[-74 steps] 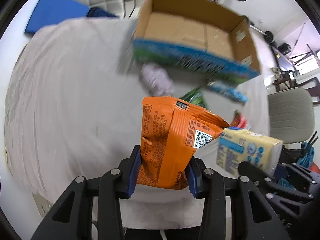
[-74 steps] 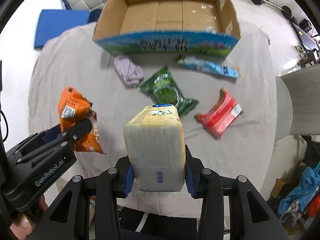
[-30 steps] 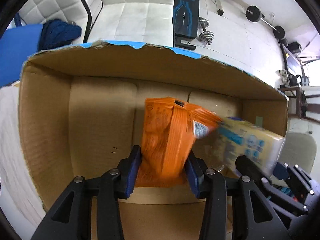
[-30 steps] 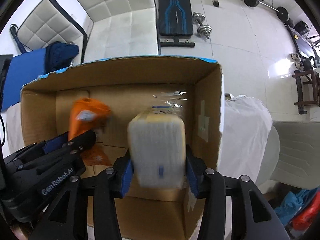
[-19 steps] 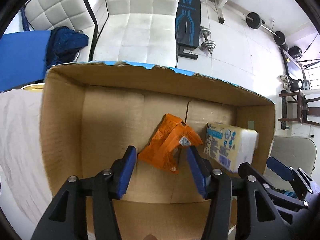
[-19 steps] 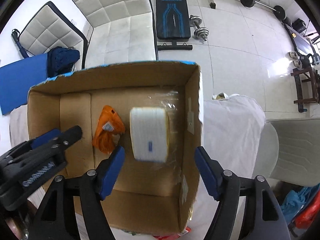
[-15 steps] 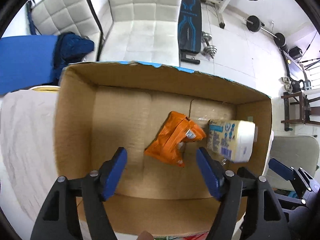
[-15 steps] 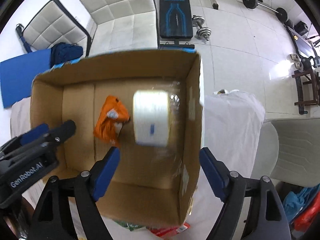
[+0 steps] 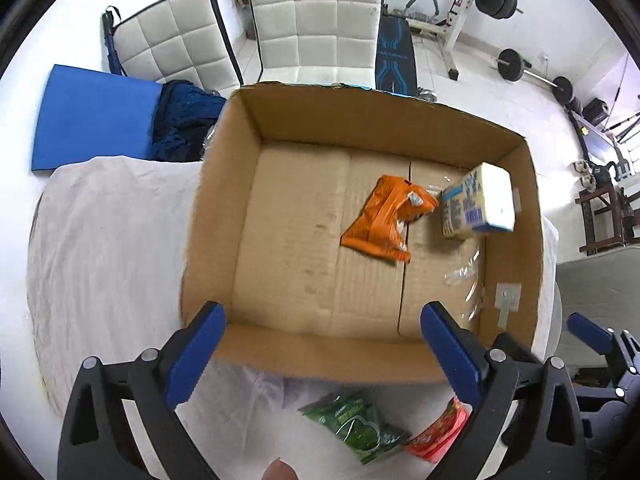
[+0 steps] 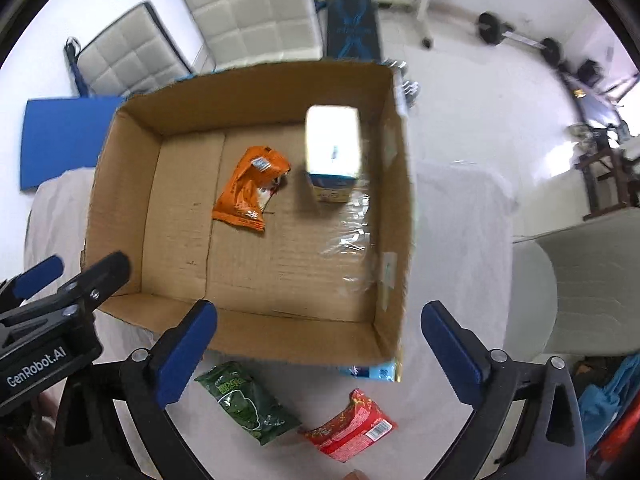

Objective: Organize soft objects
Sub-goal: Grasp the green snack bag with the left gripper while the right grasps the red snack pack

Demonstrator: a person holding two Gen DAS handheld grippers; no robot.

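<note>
An open cardboard box (image 9: 212, 208) (image 10: 120, 168) stands on the white-clothed table. Inside lie an orange snack bag (image 9: 386, 220) (image 10: 248, 188) and a yellow-white tissue pack (image 9: 478, 206) (image 10: 334, 156) near the box's right wall. My left gripper (image 9: 320, 348) is open and empty above the box's near edge. My right gripper (image 10: 318, 344) is open and empty, also above the near edge. A green snack bag (image 9: 356, 426) (image 10: 246, 404) and a red snack bag (image 9: 438, 434) (image 10: 348, 430) lie on the cloth in front of the box.
A lilac cloth (image 9: 272, 392) shows under the box's near wall. A blue packet (image 10: 374, 372) peeks out by the box's front right corner. White chairs (image 9: 320, 20), a blue mat (image 9: 92, 116) and gym gear stand behind the table. A grey chair (image 10: 576, 280) is at the right.
Both grippers have opened and dropped the orange bag and the tissue pack into the box, then pulled back and up. The bags in front of the box have come into view.
</note>
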